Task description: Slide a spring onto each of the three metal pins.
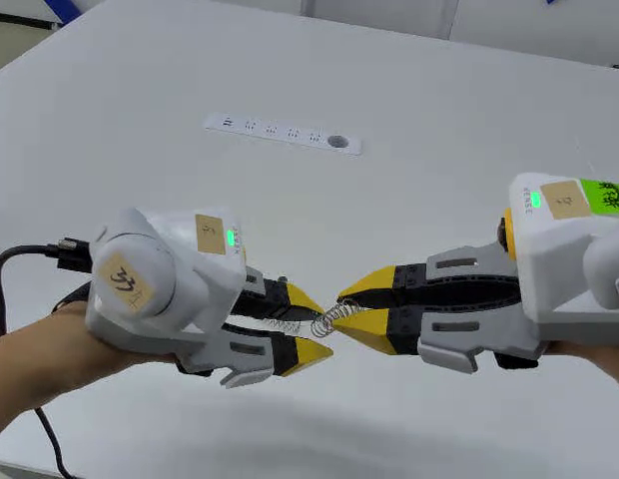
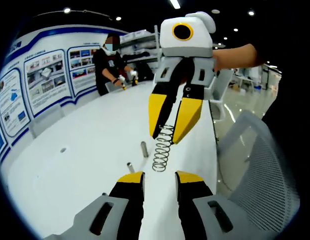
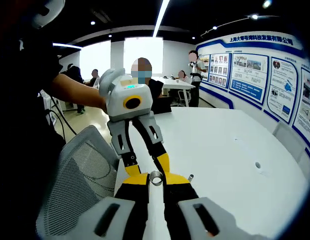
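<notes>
A steel spring (image 1: 334, 319) hangs between the two grippers over the white table (image 1: 439, 90). My right gripper (image 1: 351, 309) is shut on one end of it. From the left gripper view, the spring (image 2: 161, 152) runs down from the right gripper (image 2: 167, 135) toward my left gripper (image 2: 160, 176), which is open with its tips just short of the coil's free end. The right gripper view has the spring (image 3: 155, 178) end-on between that gripper's (image 3: 155, 179) yellow tips. Two short metal pins (image 2: 143, 149) (image 2: 130, 167) stand on the table beside the spring. Another pin (image 3: 190, 177) pokes up by the right jaw.
A white power strip (image 1: 283, 133) lies farther back on the table. A black cable (image 1: 10, 264) trails off the left gripper (image 1: 314, 326). A grey mesh chair (image 2: 265, 165) stands at the table's edge. A person (image 2: 112, 65) works at the far end.
</notes>
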Available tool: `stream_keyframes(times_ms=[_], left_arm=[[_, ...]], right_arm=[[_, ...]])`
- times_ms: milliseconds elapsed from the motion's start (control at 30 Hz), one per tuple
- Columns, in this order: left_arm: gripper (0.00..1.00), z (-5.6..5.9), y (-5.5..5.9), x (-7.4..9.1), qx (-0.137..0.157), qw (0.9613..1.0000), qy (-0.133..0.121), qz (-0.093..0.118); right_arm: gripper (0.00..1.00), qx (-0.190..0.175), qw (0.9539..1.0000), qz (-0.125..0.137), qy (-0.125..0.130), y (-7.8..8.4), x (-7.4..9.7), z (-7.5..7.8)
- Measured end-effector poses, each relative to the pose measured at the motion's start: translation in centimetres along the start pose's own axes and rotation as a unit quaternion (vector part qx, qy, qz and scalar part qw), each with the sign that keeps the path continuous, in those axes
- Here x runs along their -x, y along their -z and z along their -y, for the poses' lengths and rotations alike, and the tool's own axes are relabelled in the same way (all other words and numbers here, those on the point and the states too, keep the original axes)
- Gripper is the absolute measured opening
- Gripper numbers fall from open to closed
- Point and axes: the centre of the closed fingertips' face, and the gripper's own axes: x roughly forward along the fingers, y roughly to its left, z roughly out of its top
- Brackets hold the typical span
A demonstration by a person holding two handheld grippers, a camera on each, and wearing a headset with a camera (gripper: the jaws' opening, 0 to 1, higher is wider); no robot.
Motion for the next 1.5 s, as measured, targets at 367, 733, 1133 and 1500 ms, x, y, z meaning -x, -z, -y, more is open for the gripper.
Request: stream_keyframes(times_ms=[367,733,1133,1500], left_arm=[[0.51,-2.8,2.1,2.2,0.038,0.9979,-0.052,0.006],[0.71,-5.4,3.3,4.3,0.078,0.9925,-0.093,0.013],[0.95,-5.2,4.7,4.5,0.116,0.9887,-0.094,0.014],[0.97,-5.9,5.5,5.1,0.130,0.9847,-0.115,0.017]], right_arm=[[0.11,-0.027,0.9976,-0.022,0.060,1.7,1.3,4.9],[0.11,-0.083,0.9884,-0.063,0.111,6.0,-0.2,8.4],[0.11,-0.118,0.9817,-0.101,0.110,8.5,-2.2,9.9],[0.11,-0.108,0.9800,-0.127,0.108,9.1,-3.2,9.6]])
